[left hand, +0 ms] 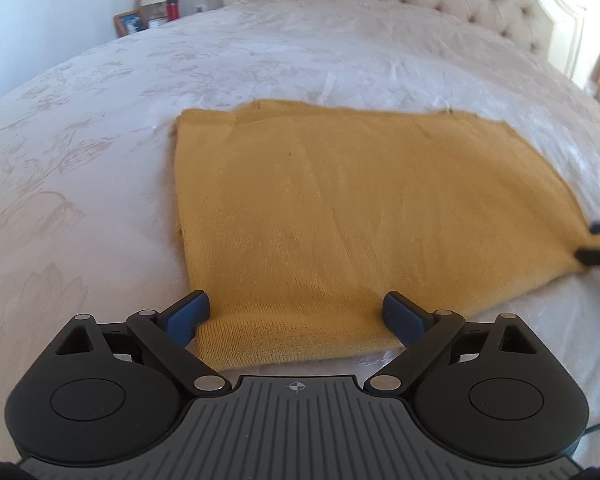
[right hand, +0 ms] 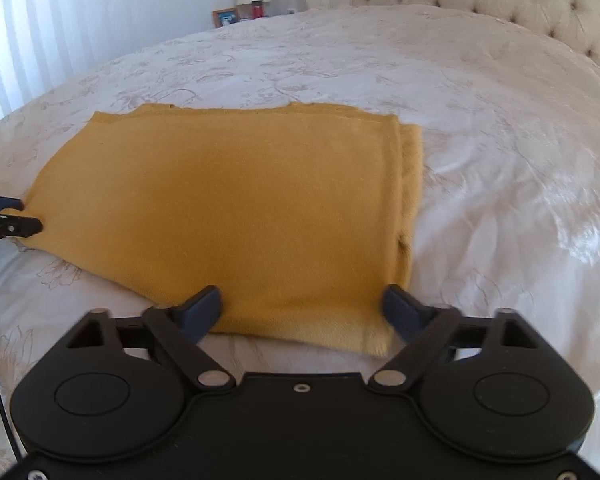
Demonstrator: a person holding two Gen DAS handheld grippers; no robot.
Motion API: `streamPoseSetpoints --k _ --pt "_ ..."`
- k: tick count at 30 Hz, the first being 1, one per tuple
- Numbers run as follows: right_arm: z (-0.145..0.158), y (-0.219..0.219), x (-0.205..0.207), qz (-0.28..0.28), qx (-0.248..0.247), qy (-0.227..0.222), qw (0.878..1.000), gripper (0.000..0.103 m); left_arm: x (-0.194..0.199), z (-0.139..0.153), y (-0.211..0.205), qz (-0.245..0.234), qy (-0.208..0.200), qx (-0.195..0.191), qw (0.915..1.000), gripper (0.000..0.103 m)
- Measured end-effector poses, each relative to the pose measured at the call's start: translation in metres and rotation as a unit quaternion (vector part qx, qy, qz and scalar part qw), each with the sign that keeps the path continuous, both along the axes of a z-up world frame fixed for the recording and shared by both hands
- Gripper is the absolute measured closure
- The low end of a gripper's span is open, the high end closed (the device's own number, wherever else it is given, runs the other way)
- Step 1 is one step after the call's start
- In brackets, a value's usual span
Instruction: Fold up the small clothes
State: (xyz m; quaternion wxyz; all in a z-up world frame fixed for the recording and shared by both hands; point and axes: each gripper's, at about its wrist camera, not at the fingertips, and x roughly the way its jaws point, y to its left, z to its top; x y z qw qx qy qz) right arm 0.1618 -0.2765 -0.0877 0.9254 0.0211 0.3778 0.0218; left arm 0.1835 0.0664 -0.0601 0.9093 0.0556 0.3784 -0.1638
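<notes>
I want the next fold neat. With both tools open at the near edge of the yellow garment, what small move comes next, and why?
Probably close both tools on the near hem. The left tool and right tool stand open, each straddling a near corner of the yellow garment, which lies flat on the bed.

Mustard knit garment (right hand: 228, 200), folded flat on bed.
Rough rectangle, layered edges stacked at one side, ribbed hem nearest cam.

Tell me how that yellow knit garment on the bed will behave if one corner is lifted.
The yellow knit garment will probably droop limply: it lies flat, following the bedspread. Its stacked layers at the right edge may slide apart. It looks light and thin, and may stretch where it is gripped.
</notes>
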Motion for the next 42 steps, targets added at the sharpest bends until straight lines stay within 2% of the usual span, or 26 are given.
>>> streamPoseSetpoints --k 4,7,9,13,18,21,25,28,32,36,39,42 --pt "-0.006 -0.012 -0.01 -0.014 0.038 -0.015 0.999 0.006 -0.008 0.018 -0.003 0.023 -0.019 -0.038 0.9988 0.009" --pt "-0.007 -0.013 -0.018 -0.009 0.042 -0.024 0.999 0.005 -0.007 0.029 -0.018 0.021 -0.029 -0.047 0.9983 0.009" --pt "-0.009 -0.015 -0.023 -0.004 0.047 -0.027 0.999 0.001 -0.004 0.032 -0.034 0.014 -0.028 -0.049 0.9983 0.008" --pt "-0.01 -0.02 -0.032 -0.002 0.062 -0.032 0.998 0.001 -0.002 0.025 -0.071 -0.01 -0.024 -0.035 0.9991 0.008" --pt "-0.014 -0.028 -0.042 -0.001 0.091 -0.041 0.995 0.001 -0.002 -0.001 -0.106 -0.033 0.002 -0.001 0.9994 0.008" --pt "-0.015 -0.036 -0.048 -0.003 0.123 -0.05 0.991 0.001 -0.006 -0.014 -0.114 -0.039 0.002 0.029 0.9988 0.006" --pt "-0.015 -0.047 -0.046 -0.006 0.165 -0.04 0.985 0.001 -0.004 -0.016 -0.115 -0.036 0.009 0.036 0.9987 0.001" --pt "-0.013 -0.051 -0.043 -0.009 0.184 -0.031 0.982 0.001 -0.002 -0.01 -0.117 -0.035 0.017 0.04 0.9984 0.002" --pt "-0.012 -0.049 -0.043 -0.004 0.178 -0.024 0.984 0.001 0.003 0.012 -0.121 -0.032 -0.006 0.029 0.9991 0.003" --pt "-0.011 -0.043 -0.042 -0.004 0.16 -0.015 0.987 0.001 0.025 0.03 -0.133 -0.02 -0.039 0.04 0.9982 0.003" --pt "-0.011 -0.041 -0.042 -0.004 0.153 -0.013 0.988 0.001 0.048 0.031 -0.145 -0.003 -0.049 0.053 0.9974 0.003" --pt "-0.01 -0.041 -0.042 -0.006 0.154 -0.012 0.988 0.001 0.069 0.022 -0.154 0.016 -0.039 0.068 0.9968 0.003"
